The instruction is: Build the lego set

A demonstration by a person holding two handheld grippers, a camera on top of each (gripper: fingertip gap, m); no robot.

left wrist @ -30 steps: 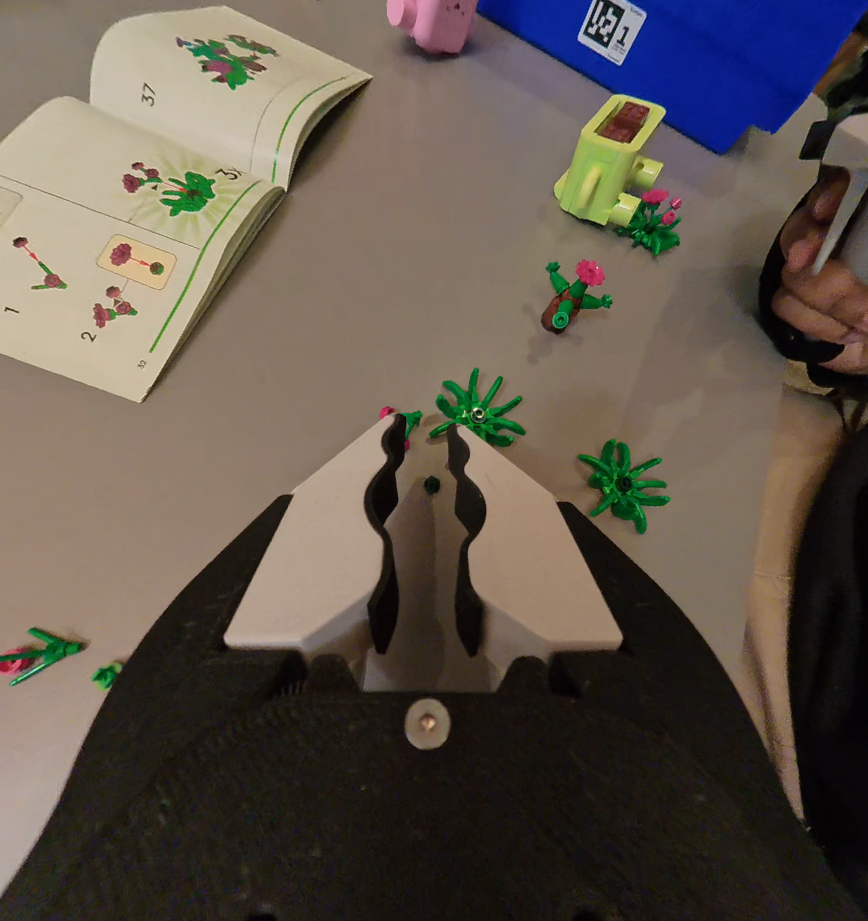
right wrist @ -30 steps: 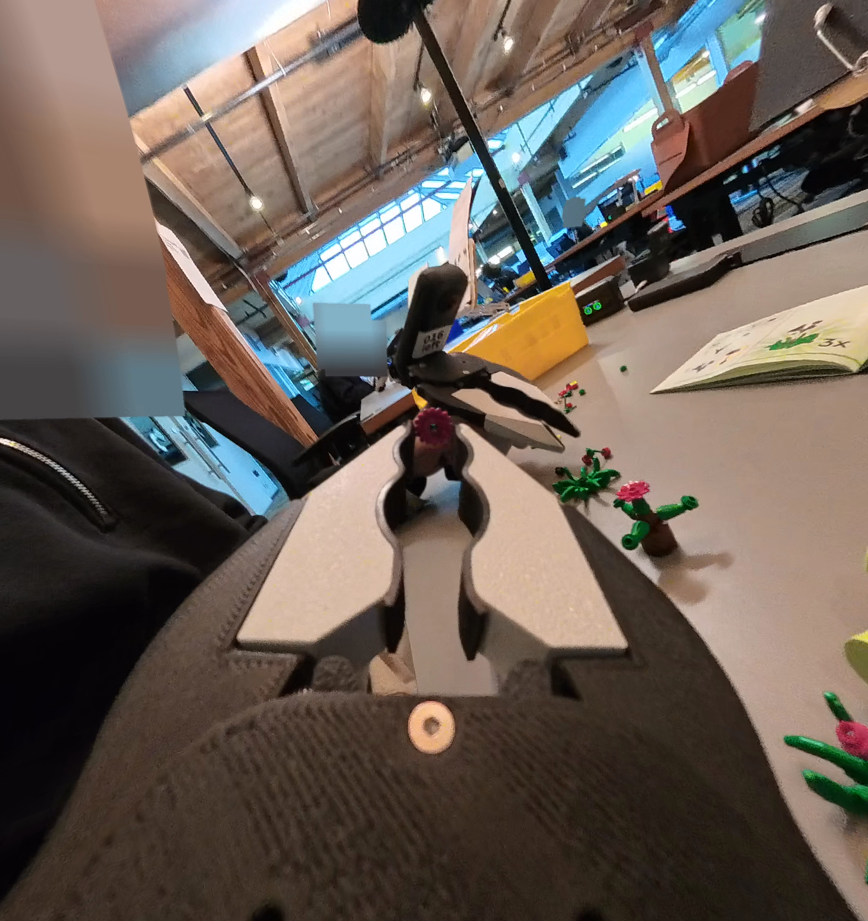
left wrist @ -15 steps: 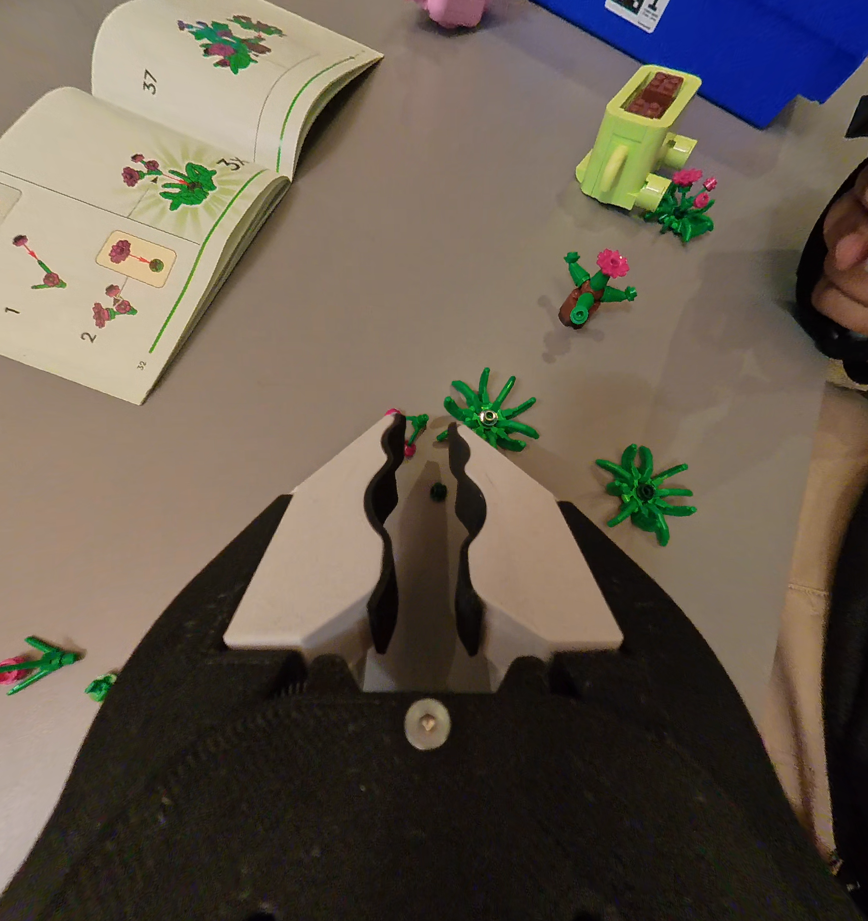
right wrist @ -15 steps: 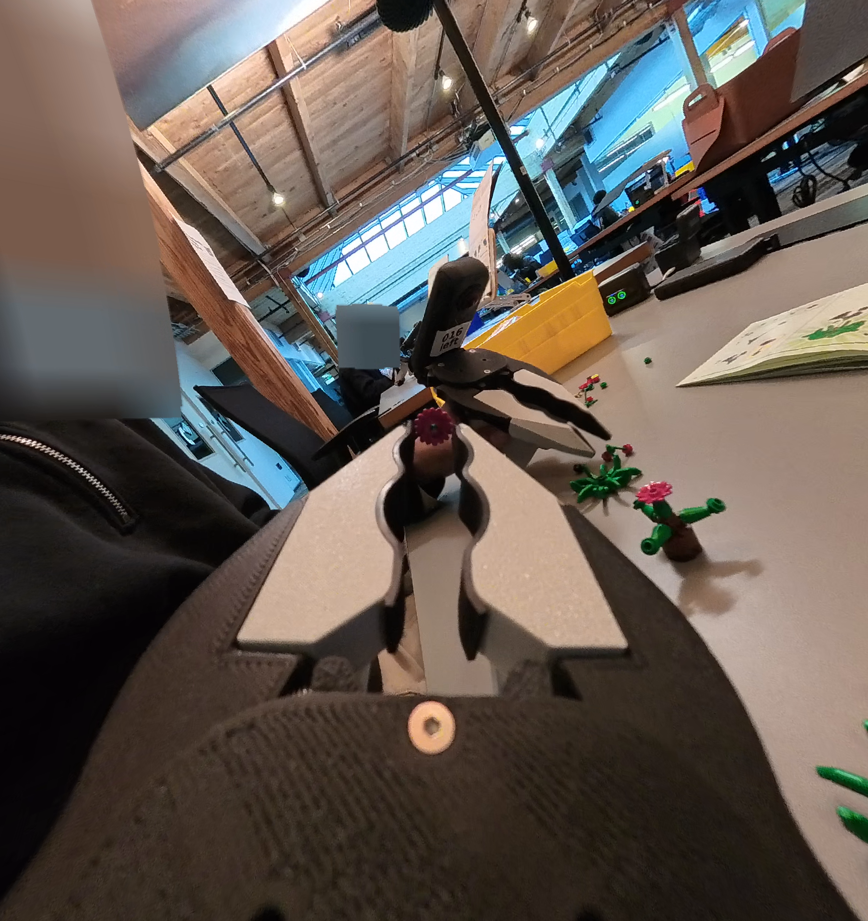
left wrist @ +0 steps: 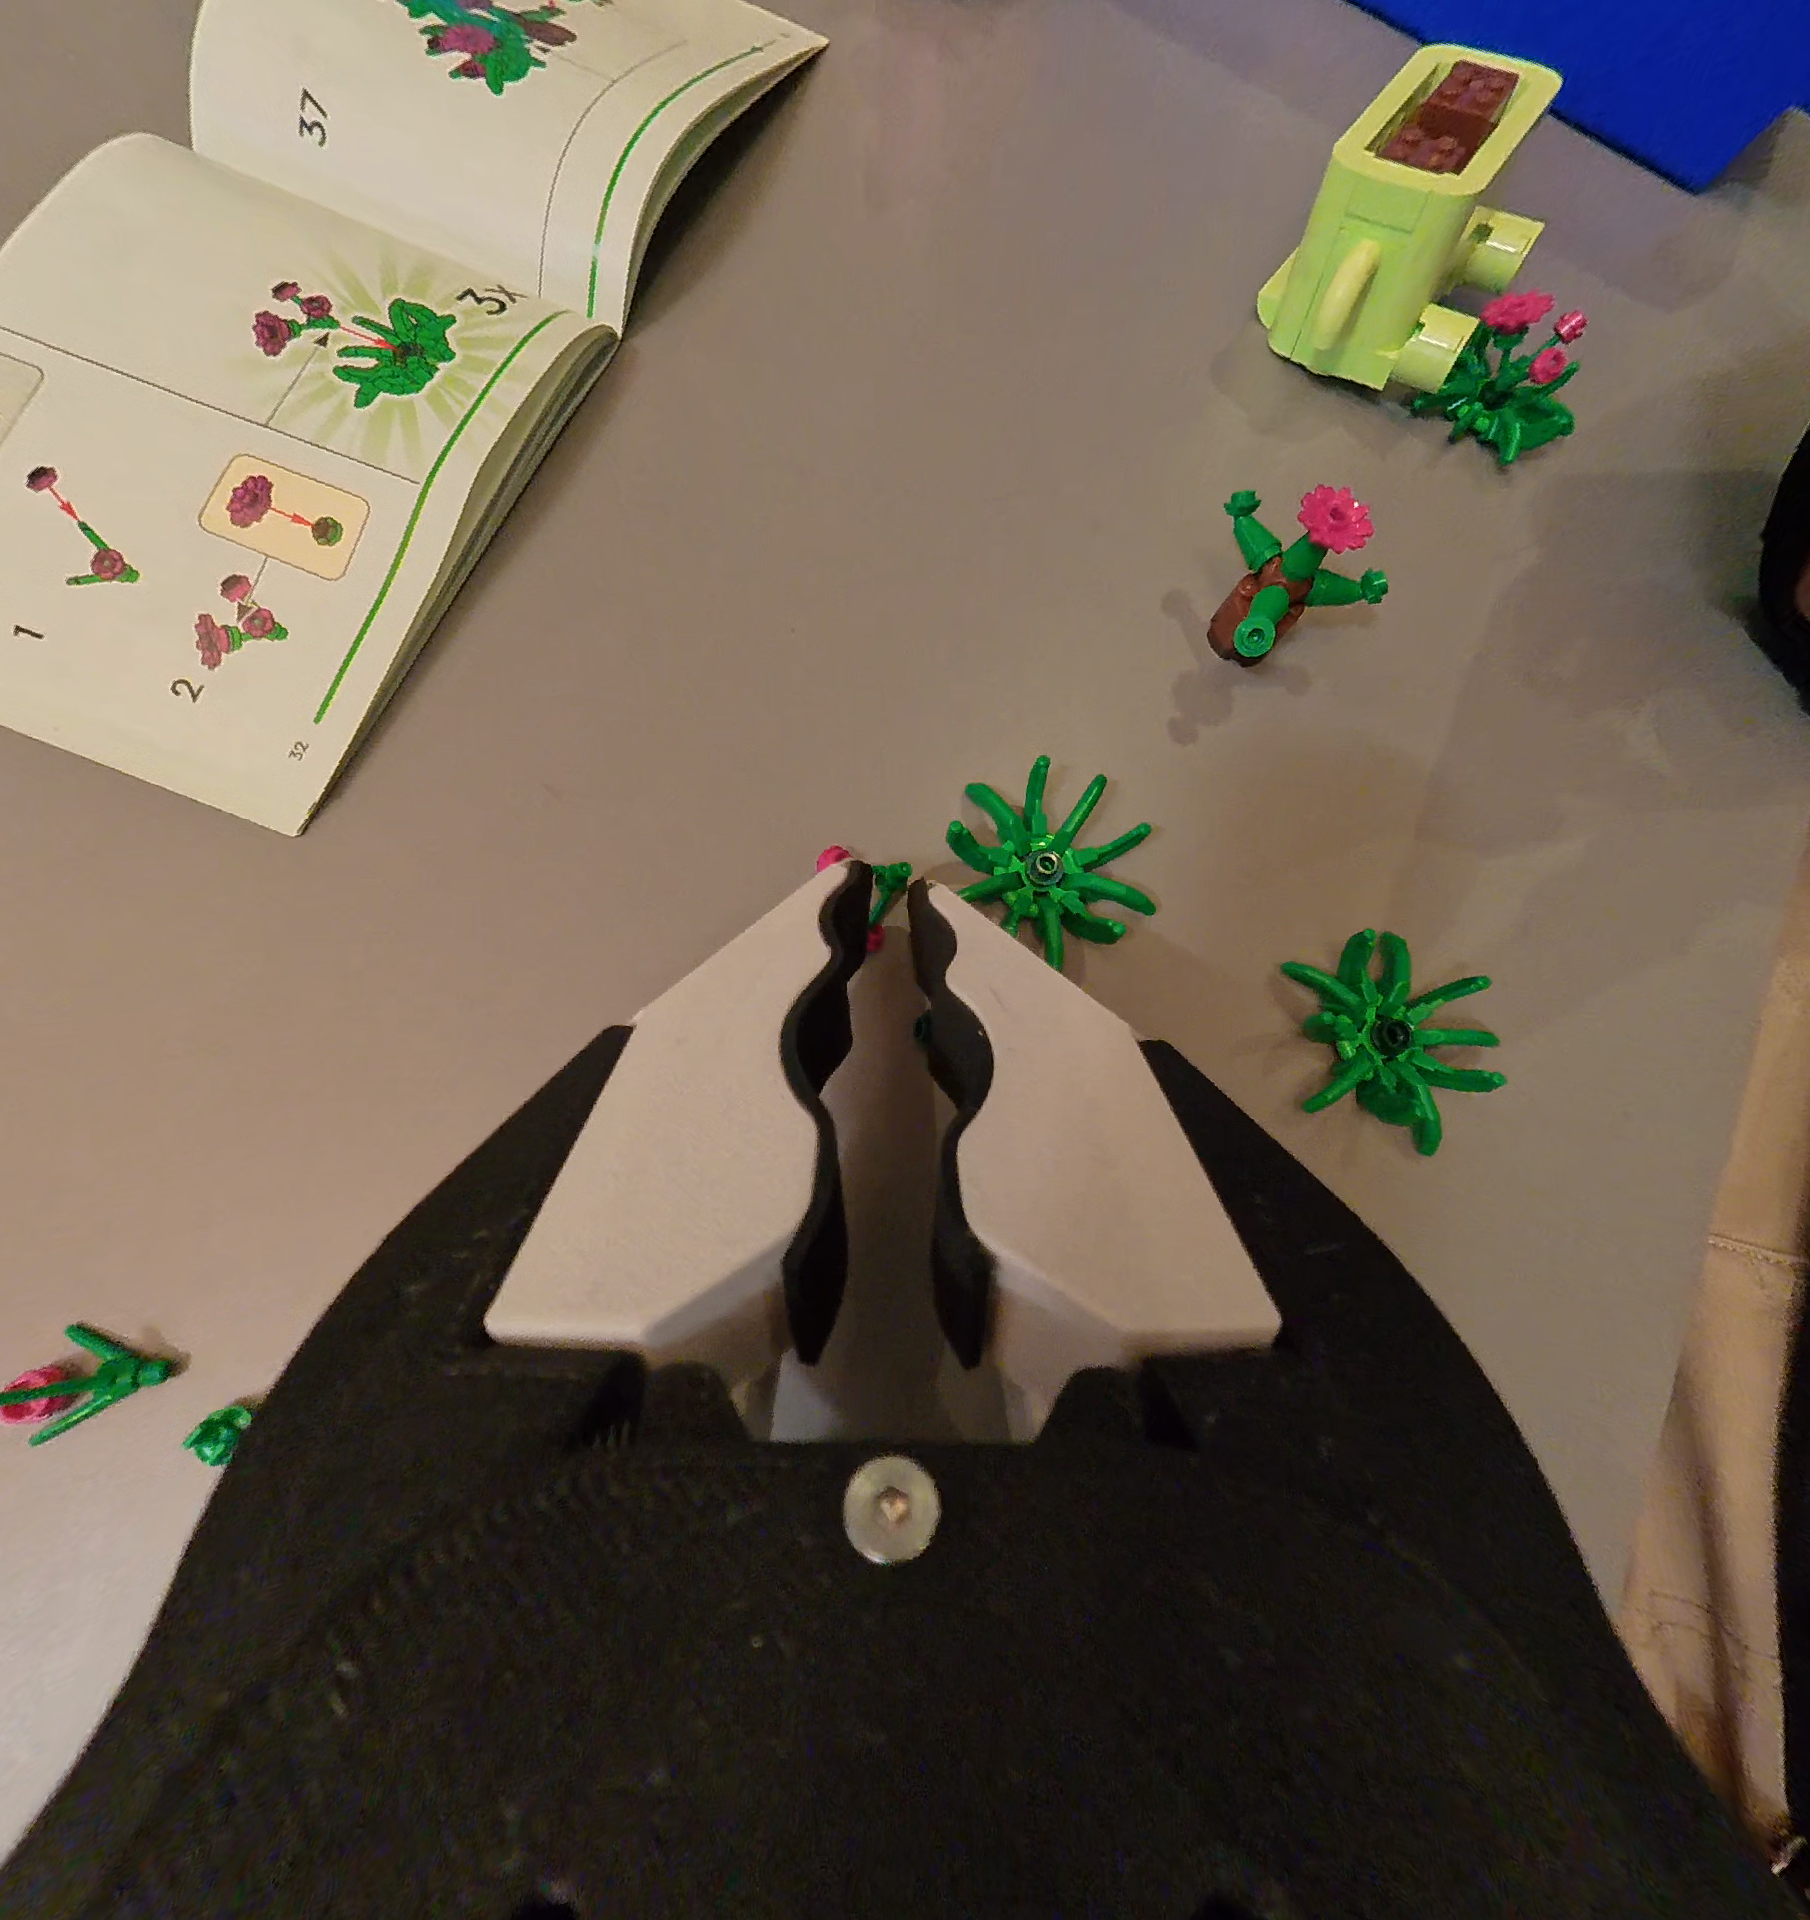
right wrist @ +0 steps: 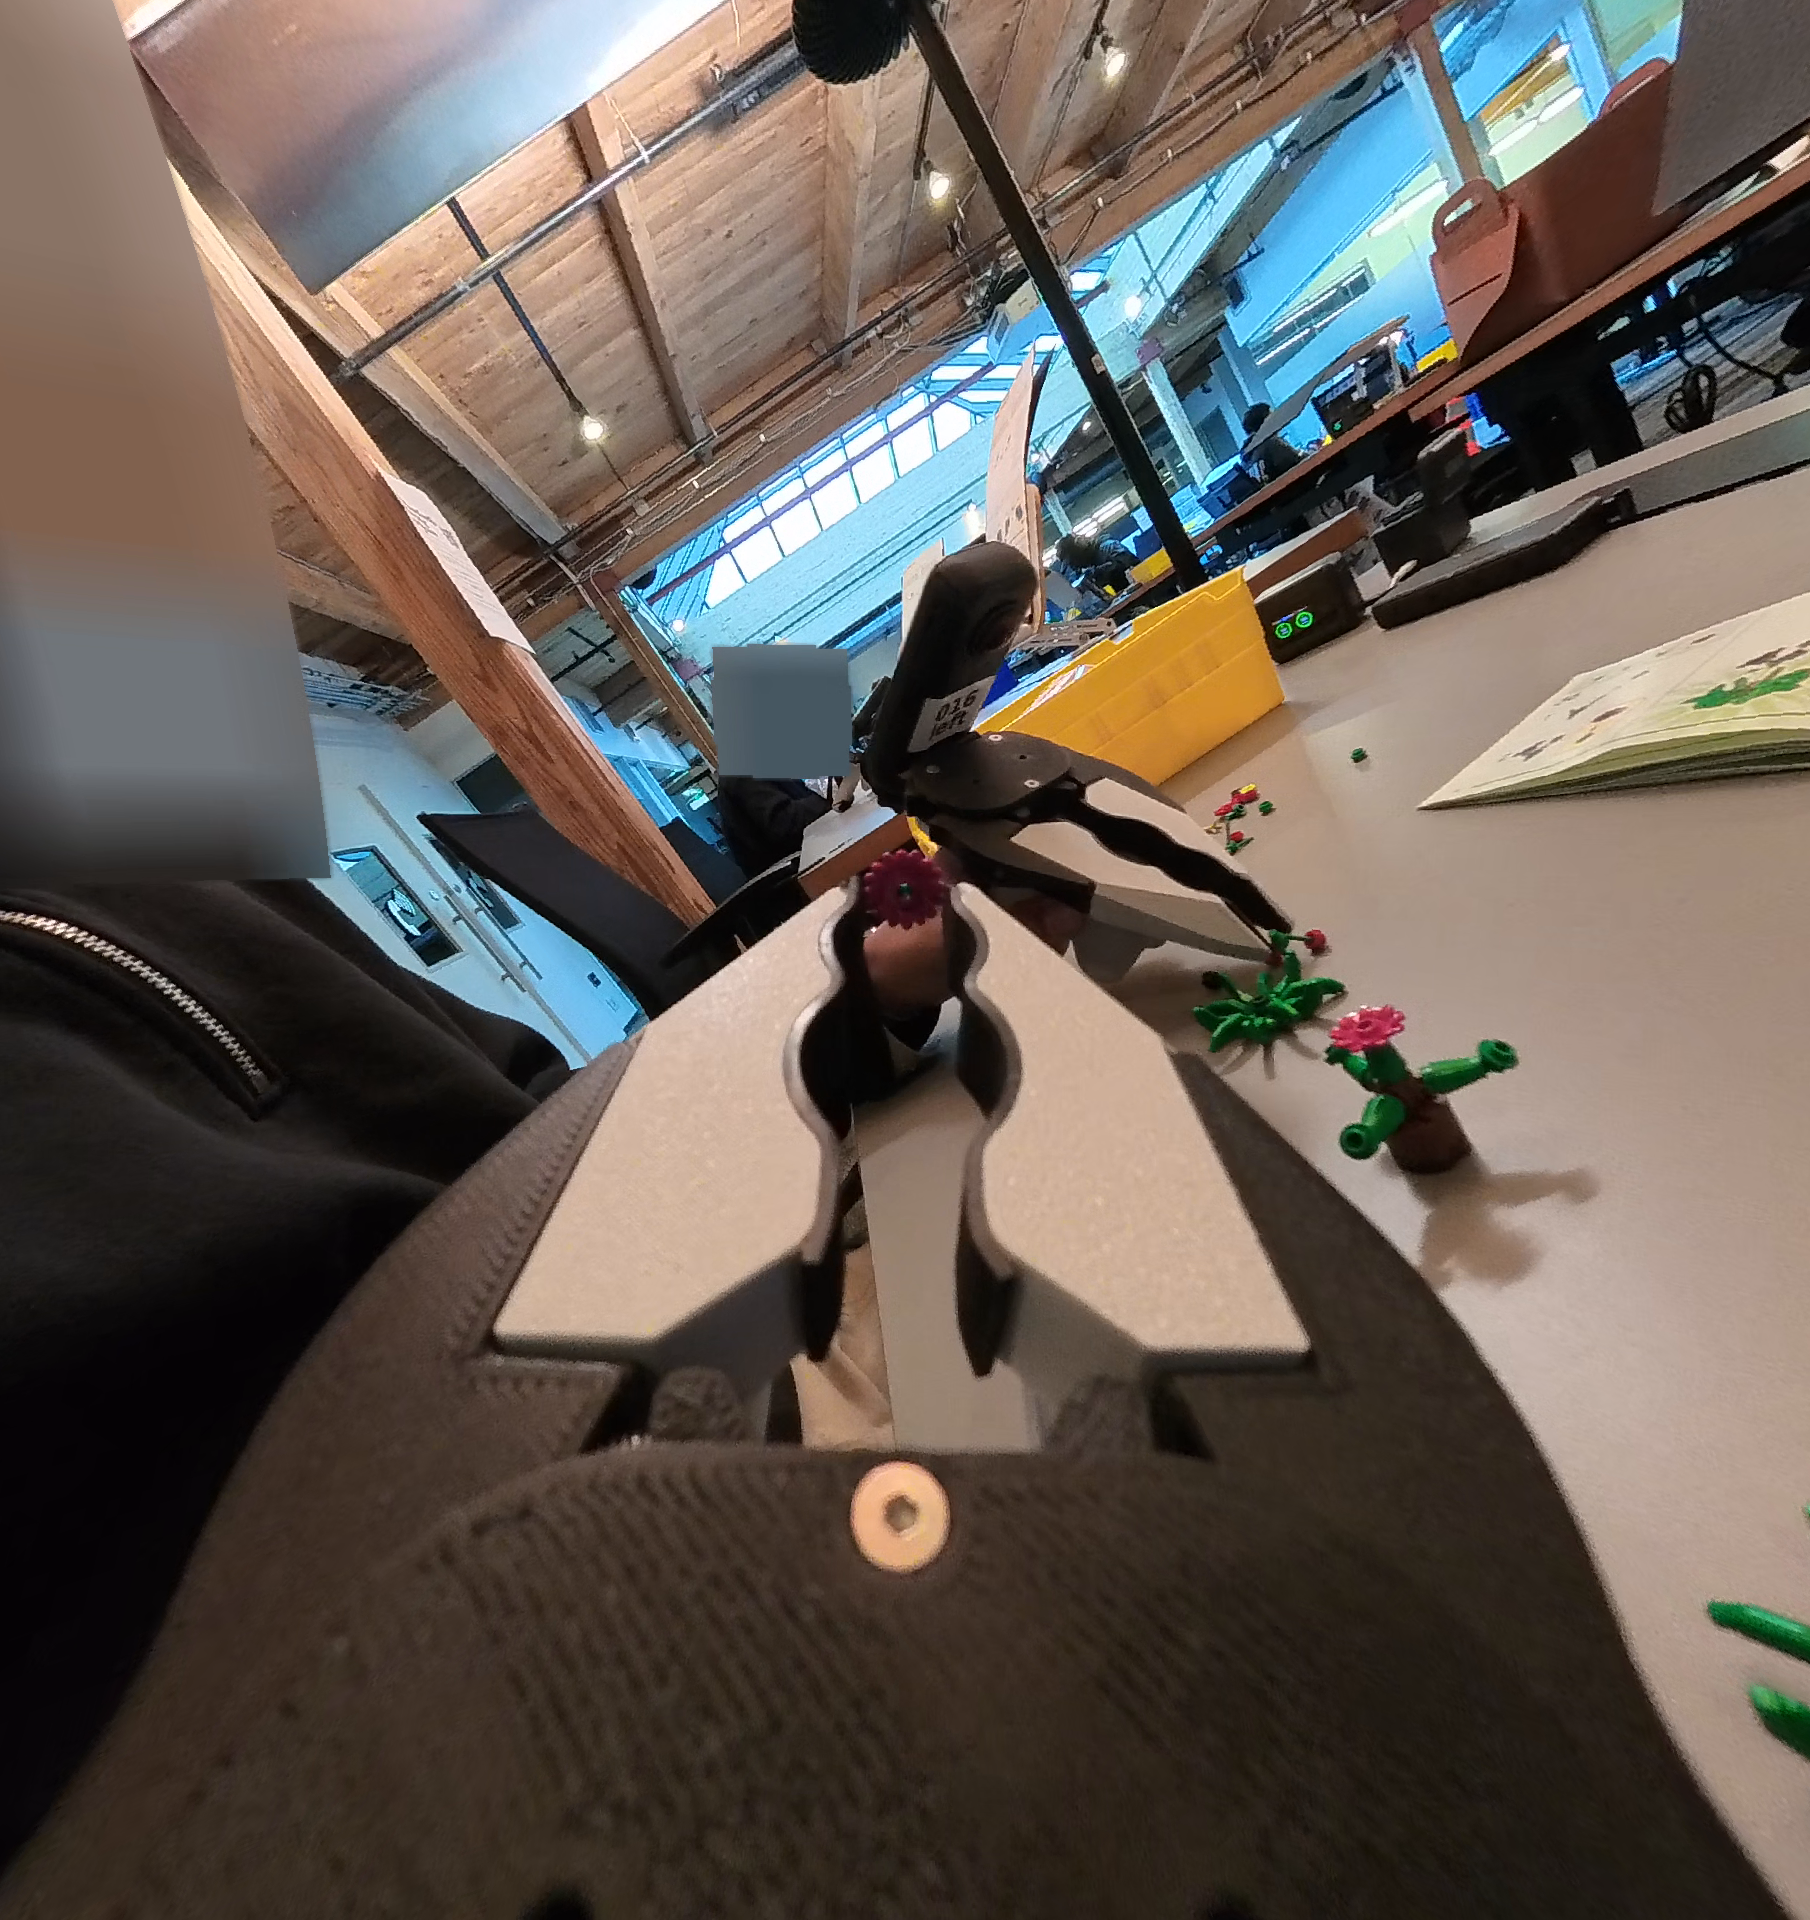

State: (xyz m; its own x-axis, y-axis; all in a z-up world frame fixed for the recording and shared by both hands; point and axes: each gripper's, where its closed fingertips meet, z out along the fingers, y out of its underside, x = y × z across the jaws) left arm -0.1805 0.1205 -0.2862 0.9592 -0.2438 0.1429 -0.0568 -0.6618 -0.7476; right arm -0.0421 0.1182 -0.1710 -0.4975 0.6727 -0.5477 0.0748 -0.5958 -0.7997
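My left gripper points down at the grey table, its jaws nearly together on a small green stem with pink flowers. From the right wrist view, its tips touch that stem on the table. A green leaf plant lies just right of the tips, and a second one lies farther right. My right gripper is shut on a pink flower piece and holds it in the air beyond the table edge. A brown-based cactus with a pink flower lies on its side.
An open instruction booklet lies at the far left. A lime-green pot stands at the back right beside a flowered plant and a blue bin. A loose flower stem lies near left. A yellow bin stands farther off. The grippers' ends are close to 20 centimeters from one another.
My left gripper has moved forward and its jaws have narrowed onto the small flower stem. My right gripper still holds the pink flower and has shifted only slightly.
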